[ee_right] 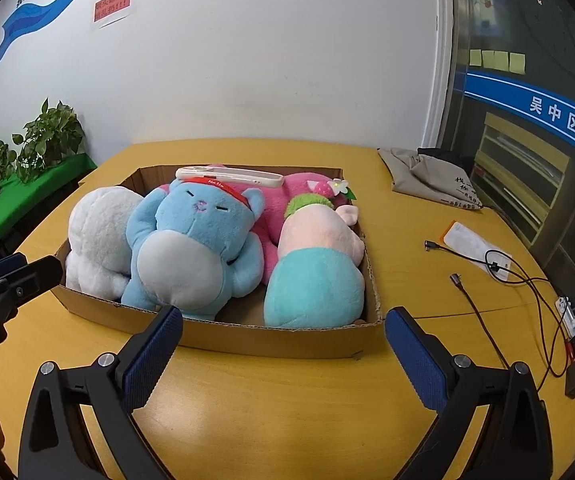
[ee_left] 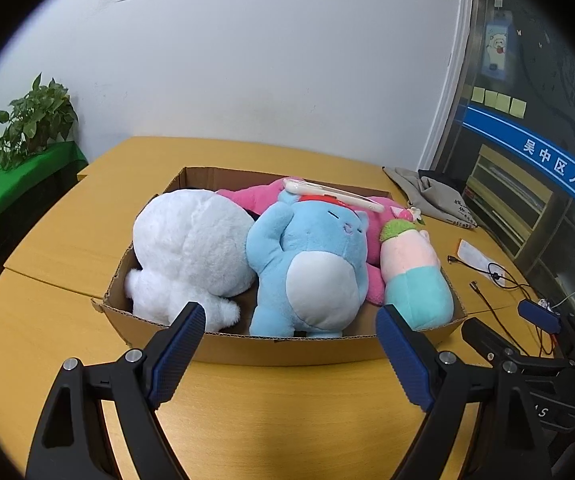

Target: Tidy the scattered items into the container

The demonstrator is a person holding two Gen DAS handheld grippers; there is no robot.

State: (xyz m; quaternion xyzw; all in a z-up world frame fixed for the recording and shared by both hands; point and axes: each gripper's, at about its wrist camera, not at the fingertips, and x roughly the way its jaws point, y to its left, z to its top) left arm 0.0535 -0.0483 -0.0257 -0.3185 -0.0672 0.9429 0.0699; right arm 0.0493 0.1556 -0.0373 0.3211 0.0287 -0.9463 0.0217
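Both grippers [ee_left: 289, 320] [ee_right: 283, 326] released low in frame, box [ee_left: 287, 346] toys overlapping, pink plush [ee_right: 299, 192] mostly hidden behind blue bear [ee_right: 195, 240].

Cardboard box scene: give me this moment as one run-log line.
cardboard box: holds white plush, blue plush, pink plush, white phone case on top | left gripper: open, empty | right gripper: open, empty

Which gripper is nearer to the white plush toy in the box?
Left. The left gripper, jaws open, sits directly before the white plush toy; the right gripper faces the teal plush further along the box.
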